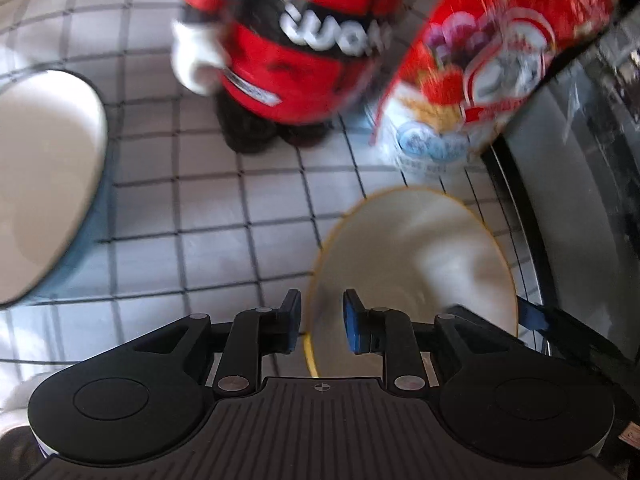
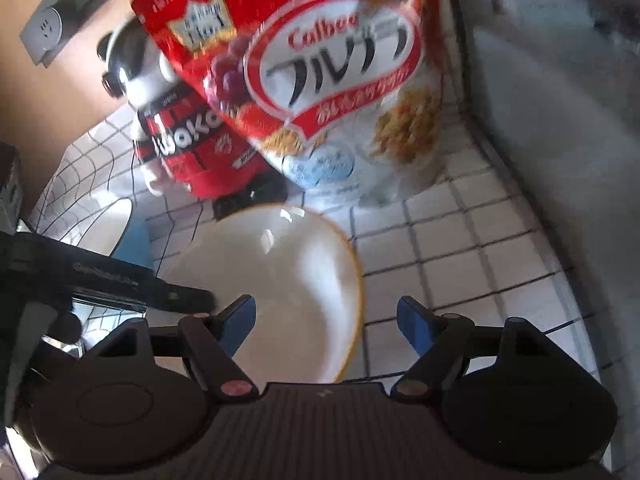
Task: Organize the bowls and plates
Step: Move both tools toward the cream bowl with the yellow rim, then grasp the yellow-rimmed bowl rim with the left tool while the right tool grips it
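Observation:
A white bowl with a yellow rim (image 1: 416, 264) is tilted above the checked cloth. My left gripper (image 1: 320, 318) is shut on its near rim, one finger outside and one inside. The same bowl (image 2: 280, 280) shows in the right wrist view, with the left gripper's black body (image 2: 100, 284) reaching in from the left. My right gripper (image 2: 326, 322) is open, its blue pads astride the bowl's right rim without touching it. A second white bowl with a blue outside (image 1: 44, 184) stands at the left and also shows in the right wrist view (image 2: 120, 232).
A red and black mascot toy (image 1: 292, 52) and a red Calbee cereal bag (image 1: 492, 60) stand behind the bowl. A grey appliance wall (image 1: 576, 184) borders the cloth on the right. A wooden wall with a socket (image 2: 44, 32) is at the back left.

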### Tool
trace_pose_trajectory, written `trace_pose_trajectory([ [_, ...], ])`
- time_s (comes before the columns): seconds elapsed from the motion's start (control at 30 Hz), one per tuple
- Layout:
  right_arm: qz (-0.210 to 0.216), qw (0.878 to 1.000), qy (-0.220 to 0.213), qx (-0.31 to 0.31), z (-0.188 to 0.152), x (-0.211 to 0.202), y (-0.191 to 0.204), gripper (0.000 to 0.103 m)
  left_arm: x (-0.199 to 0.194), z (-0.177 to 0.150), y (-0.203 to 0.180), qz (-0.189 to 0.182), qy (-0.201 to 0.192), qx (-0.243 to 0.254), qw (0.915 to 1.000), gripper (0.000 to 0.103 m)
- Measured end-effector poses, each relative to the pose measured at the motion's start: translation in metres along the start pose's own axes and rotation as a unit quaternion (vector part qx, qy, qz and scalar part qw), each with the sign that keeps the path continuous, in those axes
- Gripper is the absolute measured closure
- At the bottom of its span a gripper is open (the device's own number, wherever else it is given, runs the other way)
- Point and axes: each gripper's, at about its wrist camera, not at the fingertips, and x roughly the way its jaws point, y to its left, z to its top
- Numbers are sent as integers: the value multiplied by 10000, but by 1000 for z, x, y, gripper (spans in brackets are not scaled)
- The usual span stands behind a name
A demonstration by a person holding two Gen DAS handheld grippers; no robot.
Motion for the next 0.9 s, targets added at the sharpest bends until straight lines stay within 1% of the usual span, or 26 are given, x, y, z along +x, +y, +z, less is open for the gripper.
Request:
trace_pose_trajectory([
  [0.1, 32, 9997, 174, 171, -2, 12, -6, 24, 12, -2, -4, -8, 116, 10, 9999, 74],
  [0.17, 68, 9993, 259, 259, -3, 17, -9, 23, 17, -4, -6, 14, 193, 52, 9998, 75],
  [0.2, 71, 9994, 231, 252, -3, 17, -9, 23, 20, -5, -6, 37, 235, 71, 9997, 76],
  [0.23, 62, 9994, 248, 229, -2, 18, -8, 23, 20, -5, -6, 63, 181, 118, 9997, 77],
  [0.33, 20, 9995, 301, 118, -1, 20, -4, 22, 21, -5, -6, 78, 222, 178, 9996, 77],
  [0.47, -11, 9994, 352, 9, 0, 22, 1, 15, 23, -8, -9, 86, 180, 323, 9993, 75],
  [0.57, 138, 9993, 339, 86, -1, 24, -1, 6, 21, -9, -3, -37, 186, 244, 9995, 76],
  [0.67, 204, 9992, 312, 159, -2, 26, -1, 0, 21, -7, 2, -144, 228, 135, 9995, 76],
  [0.77, 102, 9994, 324, 95, -4, 29, 4, 0, 22, -4, 5, -251, 286, 95, 9992, 77],
  [0.83, -13, 9989, 439, -155, -3, 32, 10, 0, 22, -2, 8, -349, 363, 62, 9987, 78],
  [0.9, 40, 9981, 512, -353, -2, 35, 13, 0, 23, 0, 11, -416, 430, 15, 9982, 78],
])
